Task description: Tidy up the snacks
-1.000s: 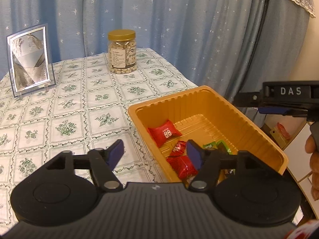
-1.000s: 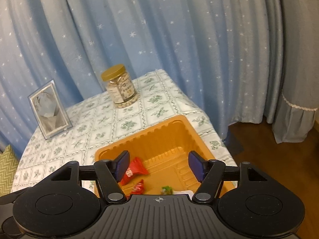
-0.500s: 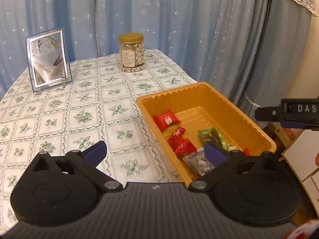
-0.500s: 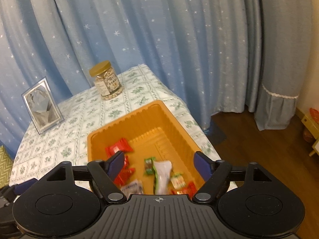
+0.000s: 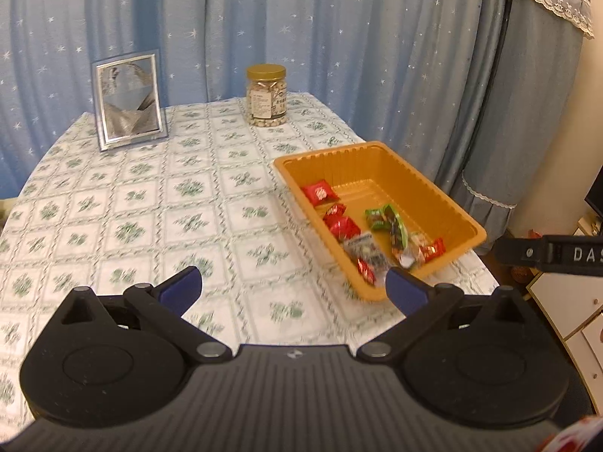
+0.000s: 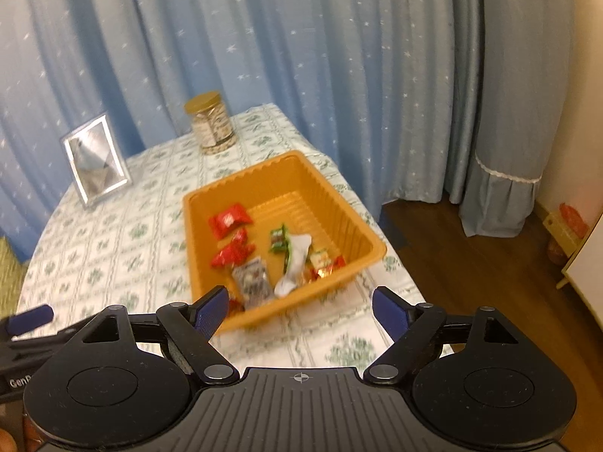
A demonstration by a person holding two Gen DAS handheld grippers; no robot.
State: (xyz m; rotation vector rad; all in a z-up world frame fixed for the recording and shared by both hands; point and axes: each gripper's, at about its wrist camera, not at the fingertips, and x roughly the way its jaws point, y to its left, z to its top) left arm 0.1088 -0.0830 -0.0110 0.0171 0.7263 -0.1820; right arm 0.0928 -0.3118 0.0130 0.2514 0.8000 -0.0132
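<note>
1. Toward the 3 o'clock edge of the tabletop (image 5: 150, 226), which wears a white cloth with green floral squares, sits an orange rectangular plastic tray (image 5: 444, 197) with ribbed walls.
2. Inside that tray lie the wrapped snacks: a red pillow-shaped packet (image 5: 319, 193) toward the 11 o'clock corner, two smaller red wrappers (image 5: 341, 224) just below it, a green wrapper (image 5: 388, 222) near the middle, a grey printed packet (image 5: 363, 246) and small red and pale sweets (image 5: 427, 250) toward the near end. In the right wrist view a white wrapper (image 6: 296, 263) lies across the middle of the heap.
3. At 12 o'clock on the tabletop stands a clear plastic jar with a gold lid (image 5: 266, 100), full of pale nuts, upright and well apart from the tray.
4. At 10 o'clock a silver-framed picture (image 5: 128, 100) leans upright near the blue star-dotted curtain (image 5: 339, 37).
5. Left gripper (image 5: 292, 288): jaws spread fully wide, nothing between them, hanging above the bare cloth with the right pad near the tray's near corner.
6. Right gripper (image 6: 299, 310): jaws opening, empty, poised over the tray's near end; the snacks are below, untouched.
7. Part of the left gripper shows at 8 o'clock in the right wrist view.
</note>
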